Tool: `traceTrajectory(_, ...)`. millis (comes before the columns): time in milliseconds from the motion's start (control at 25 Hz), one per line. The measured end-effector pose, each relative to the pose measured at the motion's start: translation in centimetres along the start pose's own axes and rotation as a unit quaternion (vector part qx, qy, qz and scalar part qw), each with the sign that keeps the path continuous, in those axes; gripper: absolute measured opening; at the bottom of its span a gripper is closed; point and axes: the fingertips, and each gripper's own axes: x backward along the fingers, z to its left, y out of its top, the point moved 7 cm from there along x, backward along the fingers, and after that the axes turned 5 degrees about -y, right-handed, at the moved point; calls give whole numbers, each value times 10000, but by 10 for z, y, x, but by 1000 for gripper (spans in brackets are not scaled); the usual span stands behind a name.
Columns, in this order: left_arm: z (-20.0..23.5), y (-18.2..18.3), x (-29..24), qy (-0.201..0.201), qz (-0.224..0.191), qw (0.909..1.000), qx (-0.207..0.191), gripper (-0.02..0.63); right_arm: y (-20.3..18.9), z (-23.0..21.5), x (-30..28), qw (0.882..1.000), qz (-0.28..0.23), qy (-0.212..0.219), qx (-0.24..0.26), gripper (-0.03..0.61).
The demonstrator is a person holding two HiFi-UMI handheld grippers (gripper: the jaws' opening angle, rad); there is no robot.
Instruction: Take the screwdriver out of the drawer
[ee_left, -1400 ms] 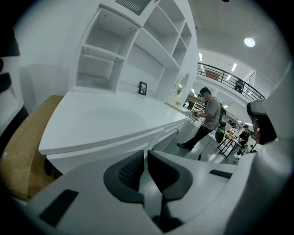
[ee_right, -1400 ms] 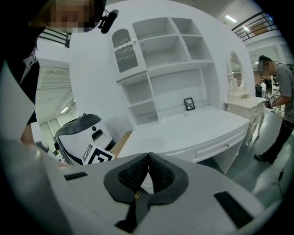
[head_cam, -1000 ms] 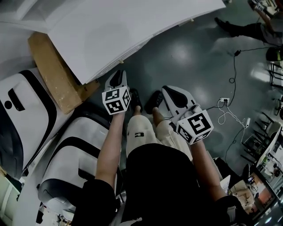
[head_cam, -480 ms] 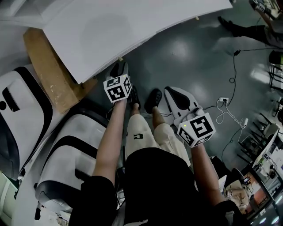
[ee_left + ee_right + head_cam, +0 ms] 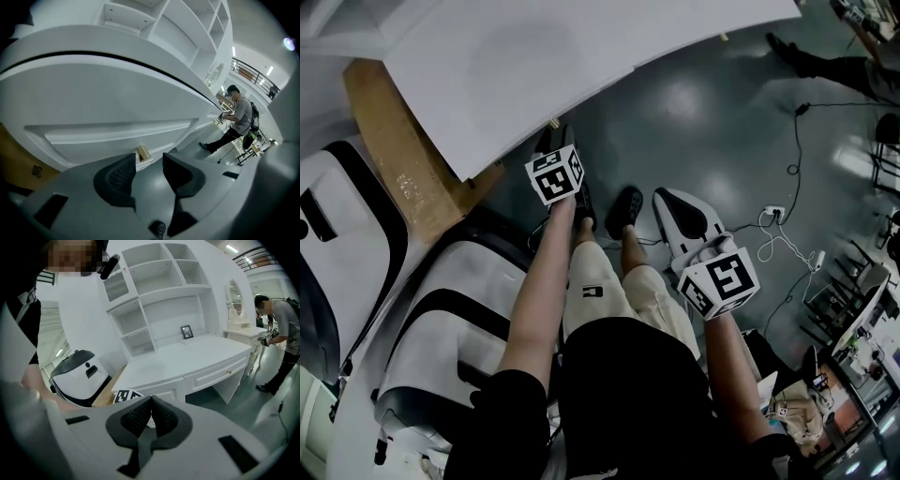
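Since the drawer is shut, no screwdriver in sight yet

While you bring the left gripper to the drawer front, its jaws are opening: wide apart, nothing gripped. The small brass knob sits just past the tips, in line with the gap, not touched as far as I can tell. Right gripper: jaws closed pad to pad, empty, held back off the white surface. Screwdriver shows in no view; I judge it's inside that closed drawer, so the pull comes first.

Knob looks small, smooth and hard, so close squarely on it or the pads may slide off. Screwdriver, my guess: light, stiff, round enough to roll, with a slick shaft, so take the handle across its thick middle.

Views:
- Left gripper view alone shows knob and gap.
- Right gripper view alone shows the whole surface, shelves above it, and a second drawer knob further right.
- Head view barely shows the left tips, tucked at the surface edge, but shows cardboard and white-and-black casings at your left, plus cables on the floor
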Motion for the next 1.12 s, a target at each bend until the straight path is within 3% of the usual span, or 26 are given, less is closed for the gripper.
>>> traceTrajectory(280,3,5,-10,255,2,9997,21,181,-4,0,-4,9999,76,-12,-68,18)
traceTrajectory(560,5,6,-12,438,25,9990,8,104,-7,-1,-5,9999,101,-24,-111,18)
traceTrajectory(1120,5,3,-11,391,-70,9991,-115,97,-22,4,-4,9996,218,32,-166,18)
